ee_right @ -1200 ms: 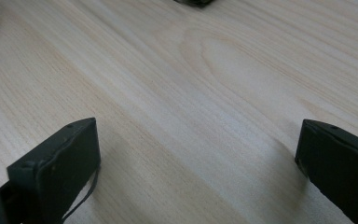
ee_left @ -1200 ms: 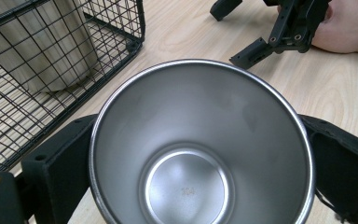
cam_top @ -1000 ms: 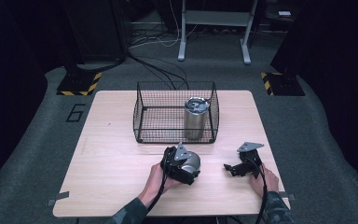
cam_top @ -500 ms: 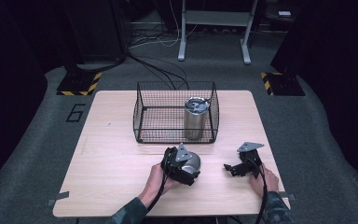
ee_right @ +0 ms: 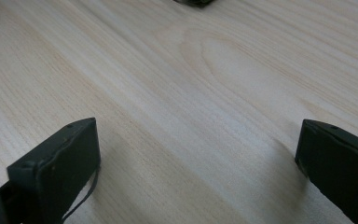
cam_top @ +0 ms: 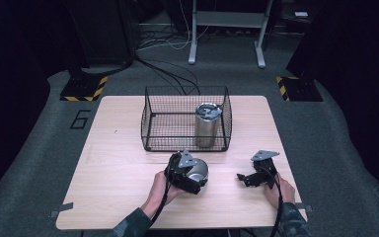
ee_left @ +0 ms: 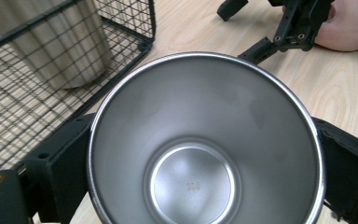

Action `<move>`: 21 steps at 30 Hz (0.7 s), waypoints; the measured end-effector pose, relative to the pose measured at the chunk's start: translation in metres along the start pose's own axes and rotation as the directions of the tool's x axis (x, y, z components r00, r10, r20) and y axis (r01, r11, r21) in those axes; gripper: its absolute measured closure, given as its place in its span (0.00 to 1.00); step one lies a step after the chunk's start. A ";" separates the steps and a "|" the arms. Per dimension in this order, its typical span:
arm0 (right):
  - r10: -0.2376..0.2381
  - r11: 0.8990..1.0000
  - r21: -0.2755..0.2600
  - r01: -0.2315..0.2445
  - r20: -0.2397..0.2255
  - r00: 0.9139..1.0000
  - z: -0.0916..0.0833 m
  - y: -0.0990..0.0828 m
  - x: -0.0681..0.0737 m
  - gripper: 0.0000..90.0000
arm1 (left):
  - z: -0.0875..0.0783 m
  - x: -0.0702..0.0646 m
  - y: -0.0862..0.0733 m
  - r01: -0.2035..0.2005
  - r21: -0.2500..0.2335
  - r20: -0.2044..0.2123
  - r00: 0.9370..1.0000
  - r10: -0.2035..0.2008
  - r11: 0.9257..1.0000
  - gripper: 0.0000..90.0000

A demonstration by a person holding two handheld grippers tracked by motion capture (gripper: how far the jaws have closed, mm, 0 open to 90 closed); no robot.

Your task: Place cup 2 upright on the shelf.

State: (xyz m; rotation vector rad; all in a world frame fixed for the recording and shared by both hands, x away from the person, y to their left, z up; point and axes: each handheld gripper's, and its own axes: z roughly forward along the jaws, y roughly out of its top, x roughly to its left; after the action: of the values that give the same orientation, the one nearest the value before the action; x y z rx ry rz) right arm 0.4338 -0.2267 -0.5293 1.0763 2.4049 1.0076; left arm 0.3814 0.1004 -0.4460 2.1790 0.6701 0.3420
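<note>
Here, steel cup [ee_left: 205, 144] clamped between left gripper [cam_top: 187, 173] jaws — mouth camera-ward

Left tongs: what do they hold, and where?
The left tongs hold a steel cup, jaws on opposite sides of its outer wall. The right tongs hold nothing.

Wooden table [cam_top: 118, 163] under wire basket [cam_top: 163, 126]

High view overhead facing forward-down on table [cam_top: 118, 163], gripper views close above it, sharing its wood.
</note>
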 end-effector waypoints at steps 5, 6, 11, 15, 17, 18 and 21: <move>0.001 1.000 0.000 -0.001 0.000 1.000 0.000 0.000 0.000 0.00 | -0.010 0.004 0.001 0.002 -0.005 -0.015 1.000 -0.002 1.000 0.07; 0.000 1.000 0.000 0.000 0.000 1.000 0.000 0.000 0.000 0.00 | -0.012 0.005 0.001 0.008 -0.008 -0.018 1.000 -0.008 1.000 0.07; 0.000 1.000 0.000 0.000 0.000 1.000 0.000 0.000 0.000 0.00 | -0.020 0.009 -0.001 0.018 -0.018 -0.025 1.000 -0.018 1.000 0.07; 0.000 1.000 0.000 0.000 0.000 1.000 0.000 0.000 0.000 0.00 | -0.027 0.012 -0.002 0.013 -0.015 -0.037 0.999 -0.014 1.000 0.07; 0.001 1.000 0.000 -0.001 0.000 1.000 0.000 0.000 0.000 0.00 | -0.030 0.014 -0.003 0.018 -0.020 -0.048 0.999 -0.019 1.000 0.07; 0.000 1.000 0.000 0.000 0.000 1.000 0.000 0.000 0.000 0.00 | -0.031 0.015 -0.003 0.018 -0.025 -0.054 0.998 -0.019 1.000 0.07; -0.006 1.000 0.003 0.006 -0.002 1.000 0.000 0.000 0.000 0.00 | -0.037 0.020 -0.003 0.016 -0.020 -0.066 0.998 -0.017 1.000 0.07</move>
State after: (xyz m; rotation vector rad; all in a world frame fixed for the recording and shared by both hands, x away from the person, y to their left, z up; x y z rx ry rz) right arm 0.4340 -0.2272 -0.5292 1.0687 2.4109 1.0039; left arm 0.3800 0.1362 -0.4242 2.1504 0.7183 0.4117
